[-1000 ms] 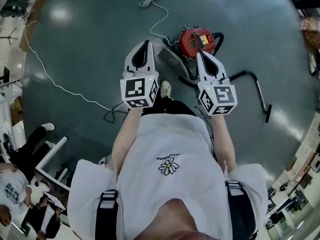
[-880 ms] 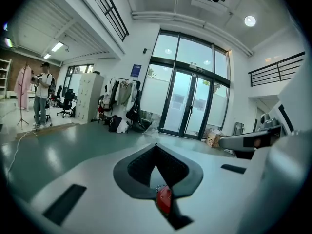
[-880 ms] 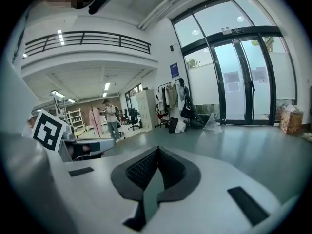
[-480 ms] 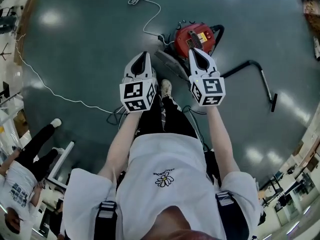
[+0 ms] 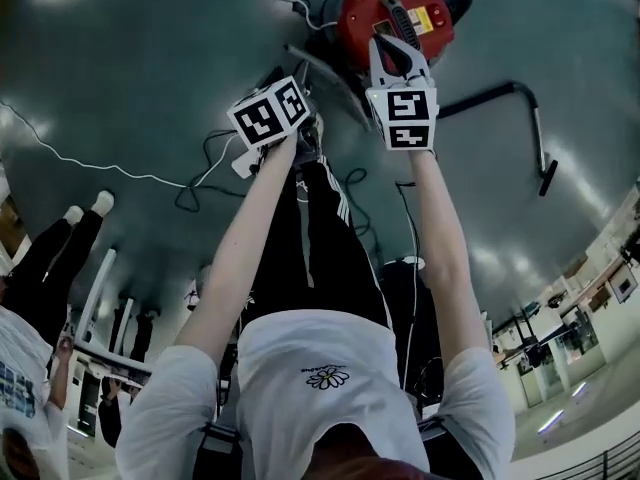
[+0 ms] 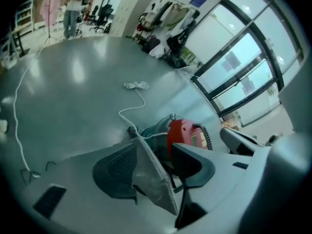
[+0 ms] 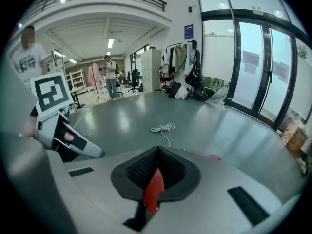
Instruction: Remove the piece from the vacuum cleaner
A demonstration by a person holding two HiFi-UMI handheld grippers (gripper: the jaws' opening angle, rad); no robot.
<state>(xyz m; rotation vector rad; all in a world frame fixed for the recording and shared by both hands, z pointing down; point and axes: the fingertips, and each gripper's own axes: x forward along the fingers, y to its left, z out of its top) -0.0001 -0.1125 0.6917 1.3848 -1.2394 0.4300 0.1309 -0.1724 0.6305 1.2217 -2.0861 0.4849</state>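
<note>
Red canister vacuum cleaner sits on the grey-green floor, at the far side from where the person I am steering stands bent over it. Its black hose and wand trail off to the right, and a white power cord runs away behind it.

My left gripper has its jaws moderately wide, with a flat grey piece standing edge-on between the pads. The piece leans against the vacuum's near left side. I cannot tell whether either pad touches it.

My right gripper has its tips pressed together and grips nothing. It hangs over the top of the red body, which shows through the gap behind the tips.

I judge this the reaching step, with the piece not yet gripped. Next, the left jaws should close squarely on the thin grey piece, then draw it away from the body.
</note>
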